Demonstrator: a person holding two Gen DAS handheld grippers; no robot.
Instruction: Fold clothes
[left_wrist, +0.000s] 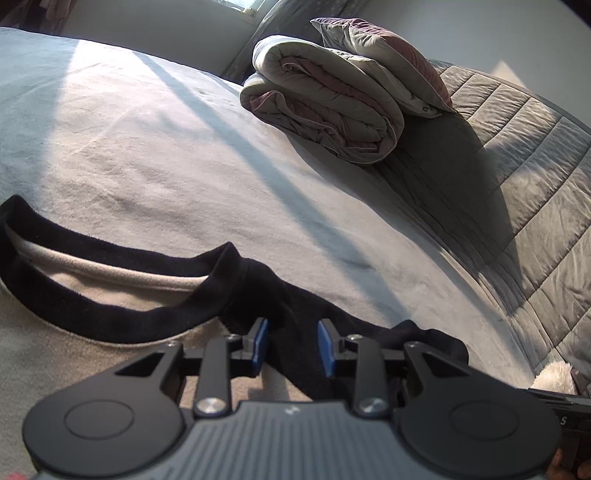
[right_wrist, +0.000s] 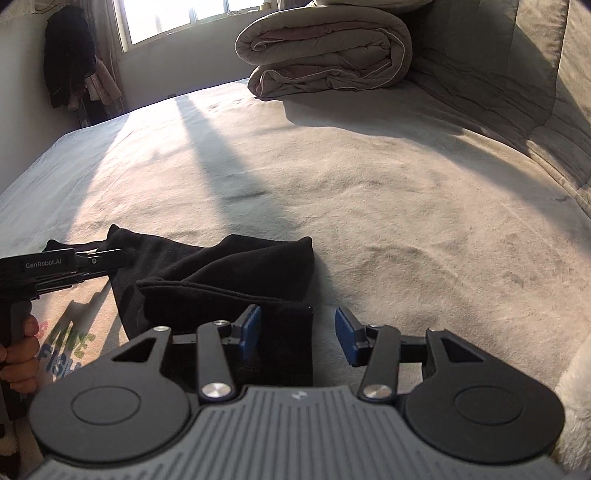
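Straddling soft black sleeve (left_wrist: 295, 314) — left hand-held gripper (left_wrist: 293, 345) (blue pads parted).

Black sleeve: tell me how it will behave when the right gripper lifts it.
The black sleeve lies crumpled in soft folds, so it will likely droop and sag. It looks fleecy, probably grippy. The open right gripper straddles its cuff edge.

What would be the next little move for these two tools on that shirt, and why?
Probably close both tools on the cloth. The left tool stands open over the black sleeve near the collar, and the right tool stands open at the sleeve's cuff end, so neither grips anything yet.
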